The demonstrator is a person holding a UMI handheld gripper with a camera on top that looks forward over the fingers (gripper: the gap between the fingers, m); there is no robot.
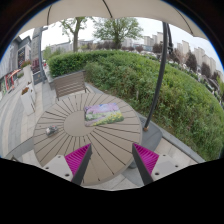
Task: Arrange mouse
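A round slatted wooden table [85, 140] stands outdoors under a parasol. A small grey mouse [50, 130] lies near the table's left edge. A pale purple and green mat [103, 113] lies on the far right part of the tabletop. My gripper [112, 158] hovers over the table's near edge, fingers wide apart, pink pads [77, 157] showing, nothing between them. The mouse is ahead and to the left of the left finger, well apart from it.
A wooden bench [68, 83] stands beyond the table on the left. The parasol pole [160, 85] rises on the right from a base. A tall green hedge [150, 85] runs behind and to the right. Paved terrace surrounds the table.
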